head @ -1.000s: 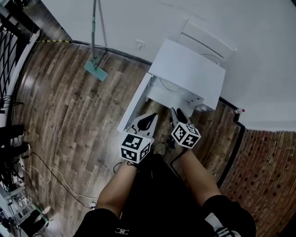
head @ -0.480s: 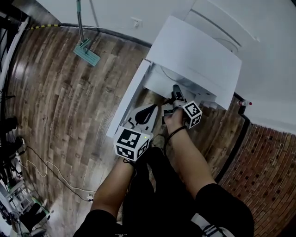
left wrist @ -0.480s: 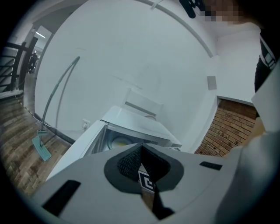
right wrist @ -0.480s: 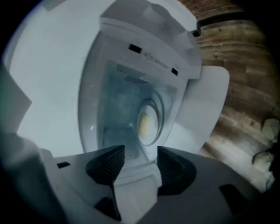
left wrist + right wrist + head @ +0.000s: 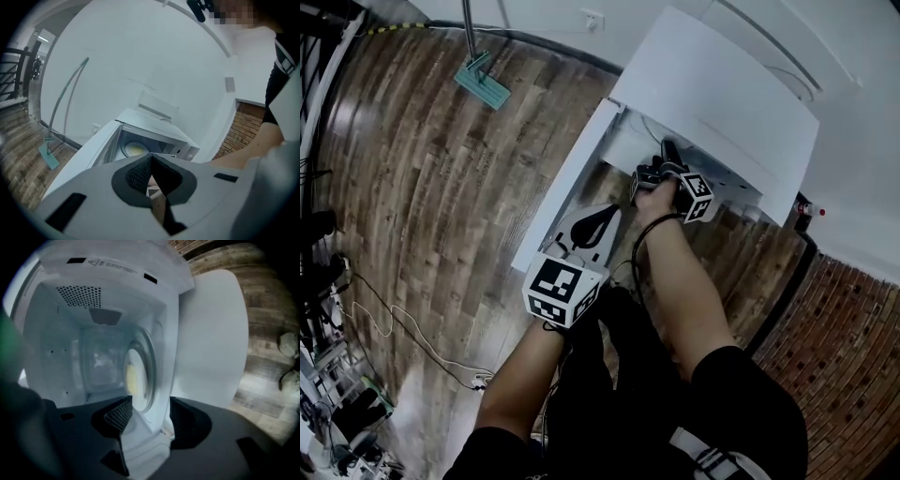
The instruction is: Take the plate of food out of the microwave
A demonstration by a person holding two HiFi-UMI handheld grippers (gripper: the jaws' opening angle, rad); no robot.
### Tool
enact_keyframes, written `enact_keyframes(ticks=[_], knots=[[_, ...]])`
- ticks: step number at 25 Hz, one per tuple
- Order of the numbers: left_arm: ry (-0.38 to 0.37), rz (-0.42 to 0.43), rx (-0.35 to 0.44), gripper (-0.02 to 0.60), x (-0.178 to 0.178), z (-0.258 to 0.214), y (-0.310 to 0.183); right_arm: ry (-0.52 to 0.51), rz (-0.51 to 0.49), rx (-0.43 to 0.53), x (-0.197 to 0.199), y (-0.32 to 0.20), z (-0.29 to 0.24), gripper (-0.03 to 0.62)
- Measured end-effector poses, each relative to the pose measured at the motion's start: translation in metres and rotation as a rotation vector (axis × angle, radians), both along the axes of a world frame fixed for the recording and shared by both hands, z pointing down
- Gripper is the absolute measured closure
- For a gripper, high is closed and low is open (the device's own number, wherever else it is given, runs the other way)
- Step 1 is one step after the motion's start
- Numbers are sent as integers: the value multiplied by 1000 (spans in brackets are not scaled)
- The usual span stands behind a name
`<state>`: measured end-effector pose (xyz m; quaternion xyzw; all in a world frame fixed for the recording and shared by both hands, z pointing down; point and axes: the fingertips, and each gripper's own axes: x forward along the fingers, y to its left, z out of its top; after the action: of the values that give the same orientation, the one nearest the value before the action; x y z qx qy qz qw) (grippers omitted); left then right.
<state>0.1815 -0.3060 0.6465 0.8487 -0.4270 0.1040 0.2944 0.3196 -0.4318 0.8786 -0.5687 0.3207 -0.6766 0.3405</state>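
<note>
A white microwave (image 5: 722, 84) stands on the wood floor with its door (image 5: 567, 192) swung open to the left. Inside, a plate (image 5: 133, 150) carries yellow food; in the right gripper view the plate (image 5: 136, 376) appears turned on edge because the gripper is rolled over. My right gripper (image 5: 661, 161) is at the mouth of the cavity, open. Its jaws have just been opening, with only the microwave's front sill showing between them and nothing gripped. My left gripper (image 5: 598, 217) hangs back in front of the door, shut and empty, pointing at the opening.
A teal mop head (image 5: 483, 82) on a pole leans against the white wall at the left. Cables (image 5: 384, 328) trail over the floor at far left. A brick wall (image 5: 853, 319) rises at the right. The person's shoes (image 5: 288, 345) stand by the door.
My right gripper has gone forward to the microwave's opening and rolled onto its side. My left gripper has sunk a little and stays in front of the door.
</note>
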Motion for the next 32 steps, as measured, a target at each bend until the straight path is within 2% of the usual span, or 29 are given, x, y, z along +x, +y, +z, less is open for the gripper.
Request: enact_keyframes(ticks=[5, 12, 22, 27, 32], knots=[[-8, -3, -19, 591, -7, 9, 6, -24, 23, -32, -3, -21, 9, 346], [-8, 11, -36, 591, -12, 16, 11, -24, 29, -114, -3, -22, 25, 347], [-3, 34, -47, 591, -7, 17, 13, -30, -12, -56, -7, -2, 28, 349], [-10, 48, -57, 591, -7, 20, 16, -10, -26, 2, 0, 5, 20, 391], [-8, 58, -75, 591, -7, 22, 25, 7, -81, 53, -2, 7, 7, 528]])
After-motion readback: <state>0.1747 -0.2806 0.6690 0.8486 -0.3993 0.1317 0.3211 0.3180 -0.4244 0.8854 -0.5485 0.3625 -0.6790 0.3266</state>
